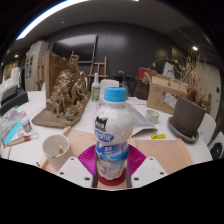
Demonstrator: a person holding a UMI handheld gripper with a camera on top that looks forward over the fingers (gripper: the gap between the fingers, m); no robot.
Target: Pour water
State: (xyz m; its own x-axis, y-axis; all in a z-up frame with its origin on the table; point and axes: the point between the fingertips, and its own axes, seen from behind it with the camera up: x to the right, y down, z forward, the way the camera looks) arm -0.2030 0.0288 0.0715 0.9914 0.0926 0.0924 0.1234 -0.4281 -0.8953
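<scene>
A white plastic bottle (113, 135) with a light blue cap and a blue label stands upright between my fingers, close in front of the camera. My gripper (112, 172) is shut on the bottle, with the magenta pads (88, 160) pressing its lower body from both sides. A small paper cup (55, 148) stands open-topped on the table to the left of the bottle, just beyond the left finger. The bottle's base is hidden low between the fingers.
The white table (30, 150) carries a tan mat (170, 152) under and to the right of the bottle. A wooden model (68, 95) stands at the back left, a second bottle (97, 88) behind it, a dark case (188, 120) to the right, and a packet (14, 128) far left.
</scene>
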